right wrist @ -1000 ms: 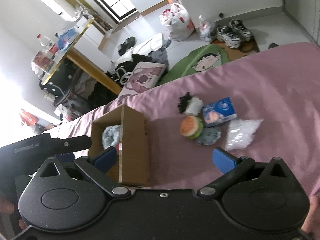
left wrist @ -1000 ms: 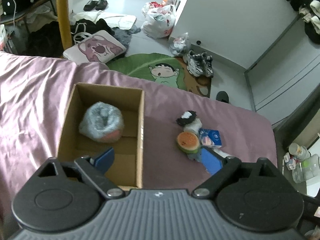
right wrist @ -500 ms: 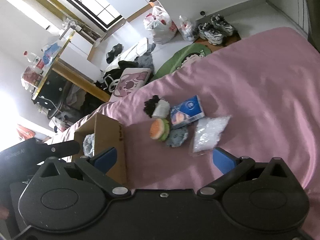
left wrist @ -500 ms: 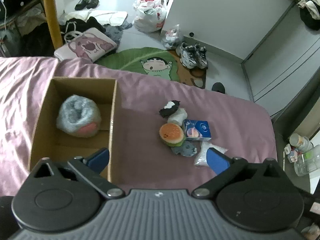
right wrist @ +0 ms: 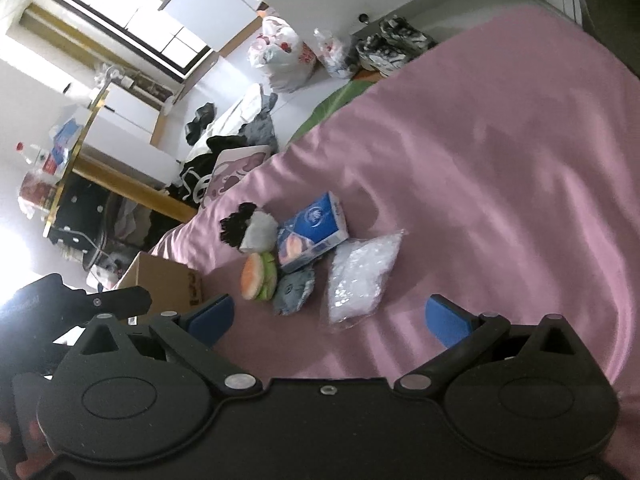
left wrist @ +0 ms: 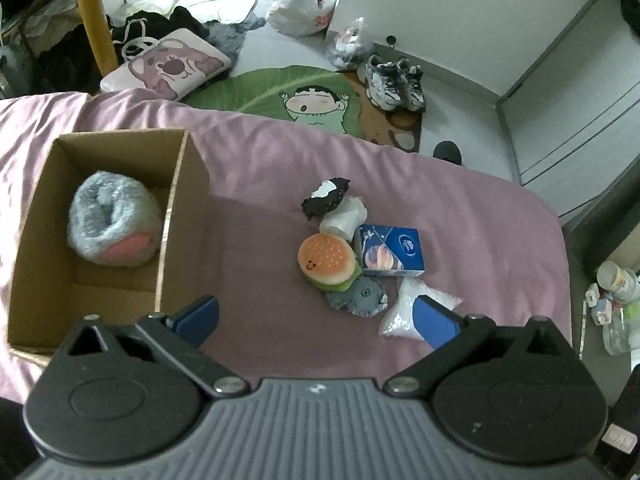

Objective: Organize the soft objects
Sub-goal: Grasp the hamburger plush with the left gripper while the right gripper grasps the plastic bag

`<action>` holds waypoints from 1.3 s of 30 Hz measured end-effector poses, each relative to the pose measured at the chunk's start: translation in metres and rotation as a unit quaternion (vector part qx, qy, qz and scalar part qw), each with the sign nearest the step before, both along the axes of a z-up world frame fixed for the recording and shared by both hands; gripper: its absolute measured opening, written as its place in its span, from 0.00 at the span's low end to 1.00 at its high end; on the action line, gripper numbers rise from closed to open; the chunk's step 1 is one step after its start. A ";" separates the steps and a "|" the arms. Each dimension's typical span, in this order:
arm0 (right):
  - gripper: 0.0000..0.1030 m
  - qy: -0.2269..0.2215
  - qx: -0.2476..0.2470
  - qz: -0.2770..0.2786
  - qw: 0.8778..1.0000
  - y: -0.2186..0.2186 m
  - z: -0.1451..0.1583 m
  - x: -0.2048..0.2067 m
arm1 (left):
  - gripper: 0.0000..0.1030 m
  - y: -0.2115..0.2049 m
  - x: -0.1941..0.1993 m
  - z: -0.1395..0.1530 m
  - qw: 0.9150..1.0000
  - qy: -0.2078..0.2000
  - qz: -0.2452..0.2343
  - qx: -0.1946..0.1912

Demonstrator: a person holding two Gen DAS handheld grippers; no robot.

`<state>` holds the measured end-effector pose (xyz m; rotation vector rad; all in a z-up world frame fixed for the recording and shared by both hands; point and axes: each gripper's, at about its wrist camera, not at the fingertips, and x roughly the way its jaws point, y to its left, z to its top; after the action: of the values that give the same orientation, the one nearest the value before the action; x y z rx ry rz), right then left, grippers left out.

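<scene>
On the pink bed sheet (left wrist: 260,184) stands an open cardboard box (left wrist: 182,208) with a grey fluffy slipper (left wrist: 112,220) inside. Right of it lies a small heap: a burger plush (left wrist: 326,260), a black-and-white plush (left wrist: 326,198), a blue tissue pack (left wrist: 392,250), a grey plush (left wrist: 358,300) and a clear plastic bag (left wrist: 400,308). My left gripper (left wrist: 316,318) hovers open above the sheet, just short of the heap. My right gripper (right wrist: 328,316) is open too, near the clear bag (right wrist: 360,276), burger plush (right wrist: 258,276) and tissue pack (right wrist: 312,234).
The bed's far edge drops to a floor with a green cartoon mat (left wrist: 296,92), a pink cushion (left wrist: 168,66), sneakers (left wrist: 394,80) and plastic bags (left wrist: 304,0). A wooden table leg (left wrist: 90,12) stands at the left. Bottles (left wrist: 614,296) sit right of the bed.
Both views have shifted: the left gripper has swung right, bringing the heap between its fingers. The right gripper has moved closer to the heap, and the box has slid left in its view.
</scene>
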<state>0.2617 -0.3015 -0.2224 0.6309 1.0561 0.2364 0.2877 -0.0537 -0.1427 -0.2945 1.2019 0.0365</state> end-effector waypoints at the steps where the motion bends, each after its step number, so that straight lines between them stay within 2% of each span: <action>1: 1.00 0.002 0.000 -0.002 1.000 -0.001 -0.003 0.001 | 0.99 -0.002 0.003 -0.003 1.000 0.000 -0.002 -0.001; 6: 0.98 0.011 0.021 -0.022 0.999 -0.009 -0.016 0.010 | 0.97 -0.009 0.018 -0.017 1.000 0.000 0.010 -0.002; 11: 0.82 0.035 0.035 -0.020 0.999 -0.008 -0.034 0.021 | 0.96 -0.015 0.036 -0.037 1.000 0.014 0.022 -0.005; 13: 0.80 0.044 0.041 -0.019 0.998 -0.007 -0.039 0.024 | 0.96 -0.017 0.041 -0.045 0.999 0.020 0.025 -0.007; 21: 0.71 0.063 0.042 -0.003 0.997 -0.001 -0.052 0.034 | 0.82 -0.018 0.057 -0.076 0.998 0.047 0.042 -0.010; 26: 0.63 0.072 0.044 0.007 0.996 0.002 -0.058 0.039 | 0.77 -0.016 0.063 -0.089 0.997 0.054 0.054 -0.018; 31: 0.55 0.076 0.045 0.013 0.996 0.006 -0.062 0.044 | 0.64 -0.017 0.068 -0.101 0.996 0.063 0.062 -0.020; 34: 0.36 0.081 0.044 0.010 0.996 0.005 -0.064 0.045 | 0.52 -0.014 0.068 -0.107 0.994 0.070 0.073 -0.035; 35: 0.35 0.083 0.045 0.009 0.996 0.004 -0.065 0.044 | 0.46 -0.014 0.066 -0.107 0.994 0.071 0.075 -0.034; 39: 0.30 0.081 0.044 0.005 0.996 0.002 -0.062 0.042 | 0.41 -0.015 0.063 -0.101 0.995 0.067 0.070 -0.033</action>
<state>0.3041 -0.2991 -0.2846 0.7339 1.2104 0.2452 0.3506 -0.0684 -0.2434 -0.4390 1.3162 0.1402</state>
